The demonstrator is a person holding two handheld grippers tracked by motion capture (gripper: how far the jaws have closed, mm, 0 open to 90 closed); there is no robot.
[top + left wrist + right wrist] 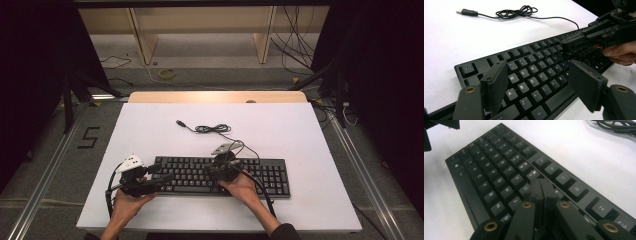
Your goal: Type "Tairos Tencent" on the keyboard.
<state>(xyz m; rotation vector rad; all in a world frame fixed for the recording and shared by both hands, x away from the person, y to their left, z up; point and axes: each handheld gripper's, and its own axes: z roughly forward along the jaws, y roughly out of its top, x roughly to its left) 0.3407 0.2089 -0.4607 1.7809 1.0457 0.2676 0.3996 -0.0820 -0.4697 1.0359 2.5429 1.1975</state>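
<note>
A black keyboard (265,175) (534,67) (494,170) lies across the front of the white table (280,130). Its thin black cable (212,128) (516,11) is coiled behind it and ends in a loose USB plug (181,122). My left gripper (161,175) (539,75) hovers open over the keyboard's left end, with the letter keys showing between its jaws. Over the middle of the keyboard my right gripper (209,170) (541,183) (567,46) is shut with nothing between its jaws. Its tips sit low by the U key; whether they touch a key I cannot tell.
A wooden strip (215,96) runs along the table's far edge. Beyond it lie floor cables and a yellow ring (167,73), with shelf legs behind. Metal rails (45,170) flank the table. White surface spreads behind and to the right of the keyboard.
</note>
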